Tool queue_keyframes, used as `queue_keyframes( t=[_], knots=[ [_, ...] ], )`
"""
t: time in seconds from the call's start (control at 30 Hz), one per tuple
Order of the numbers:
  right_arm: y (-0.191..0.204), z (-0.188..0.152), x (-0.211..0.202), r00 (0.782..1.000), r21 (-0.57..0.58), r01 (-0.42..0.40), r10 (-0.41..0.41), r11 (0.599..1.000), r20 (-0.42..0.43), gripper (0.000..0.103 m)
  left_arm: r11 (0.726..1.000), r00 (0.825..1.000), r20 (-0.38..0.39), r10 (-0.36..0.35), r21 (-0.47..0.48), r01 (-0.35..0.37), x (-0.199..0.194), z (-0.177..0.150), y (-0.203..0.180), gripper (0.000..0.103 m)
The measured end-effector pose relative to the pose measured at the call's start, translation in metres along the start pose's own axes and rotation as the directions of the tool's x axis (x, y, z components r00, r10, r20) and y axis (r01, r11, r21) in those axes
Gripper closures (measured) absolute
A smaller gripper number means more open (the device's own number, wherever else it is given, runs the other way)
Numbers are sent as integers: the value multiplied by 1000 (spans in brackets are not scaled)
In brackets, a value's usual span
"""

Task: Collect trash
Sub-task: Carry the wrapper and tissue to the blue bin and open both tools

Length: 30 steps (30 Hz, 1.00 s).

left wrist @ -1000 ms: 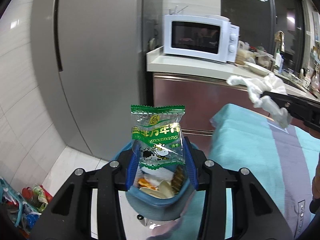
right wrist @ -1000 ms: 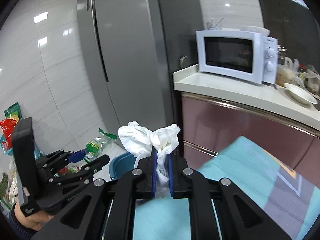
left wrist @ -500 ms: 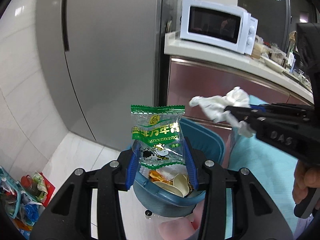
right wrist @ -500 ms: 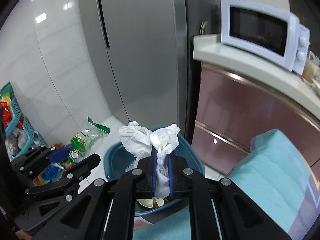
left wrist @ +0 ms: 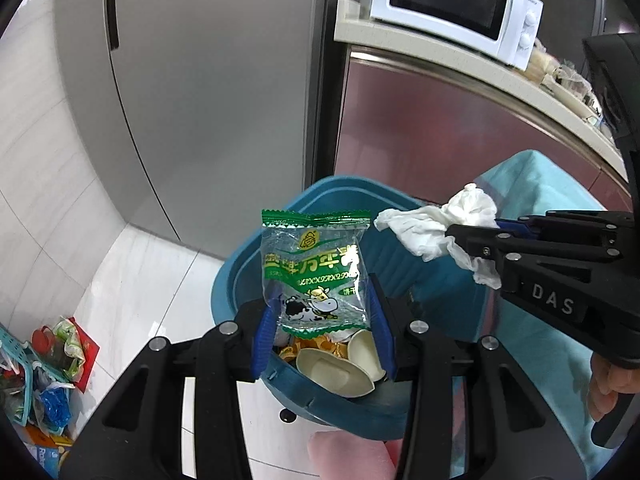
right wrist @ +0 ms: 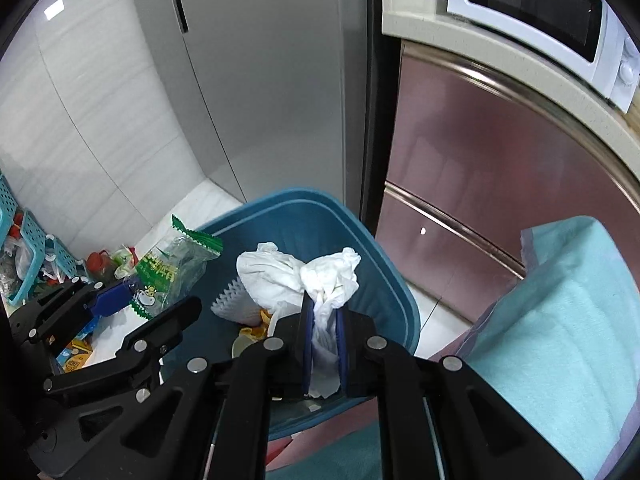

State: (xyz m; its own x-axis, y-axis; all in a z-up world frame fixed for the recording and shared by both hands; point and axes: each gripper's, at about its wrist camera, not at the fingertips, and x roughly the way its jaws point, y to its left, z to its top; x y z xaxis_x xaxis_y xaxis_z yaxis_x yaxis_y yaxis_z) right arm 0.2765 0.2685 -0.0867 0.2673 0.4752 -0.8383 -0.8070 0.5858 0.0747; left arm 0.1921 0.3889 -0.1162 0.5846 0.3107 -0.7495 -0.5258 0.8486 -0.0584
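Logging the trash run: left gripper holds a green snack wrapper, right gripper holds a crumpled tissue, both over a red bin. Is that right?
Not quite: the bin is blue, not red, as the right wrist view shows. The left gripper does hold the green snack wrapper, and the right gripper the crumpled tissue.

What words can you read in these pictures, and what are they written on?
"DAS": raised letters on the black right gripper, seen from the left wrist.
Snack wrapper: big yellow Chinese characters and a smaller line under them, too warped to read; a cow picture sits below.
Microwave: small mark by the knobs, too tiny to read.
Carton on the floor: print too blurred.
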Motion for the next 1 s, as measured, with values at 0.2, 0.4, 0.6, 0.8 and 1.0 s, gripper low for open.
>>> queue_keyframes(
  t=[0.2, 0.4, 0.6, 0.8, 1.0],
  knots=[
    [-1, 0, 16, 998, 2, -9, 9, 1000, -55, 93, 1000, 999, -41, 8, -4, -8, 19, 0, 1, 62],
    [0, 1, 25, 996, 3, 4, -4, 1000, -85, 83, 1000, 997, -79, 12, 3, -12, 38, 2, -1, 61],
    [-4, 3, 26, 996, 12, 12, -11, 1000, -87, 78, 1000, 995, -101, 18, -4, -18, 49, 0, -1, 57],
    [-6, 5, 24, 997, 23, 13, -11, 1000, -79, 71, 1000, 996, -84, 21, -10, -22, 44, -2, 1, 39],
    [-7, 5, 22, 998, 33, 9, -7, 999, -68, 71, 1000, 998, -68, 12, -19, -13, 39, 1, 4, 36]
  ],
)
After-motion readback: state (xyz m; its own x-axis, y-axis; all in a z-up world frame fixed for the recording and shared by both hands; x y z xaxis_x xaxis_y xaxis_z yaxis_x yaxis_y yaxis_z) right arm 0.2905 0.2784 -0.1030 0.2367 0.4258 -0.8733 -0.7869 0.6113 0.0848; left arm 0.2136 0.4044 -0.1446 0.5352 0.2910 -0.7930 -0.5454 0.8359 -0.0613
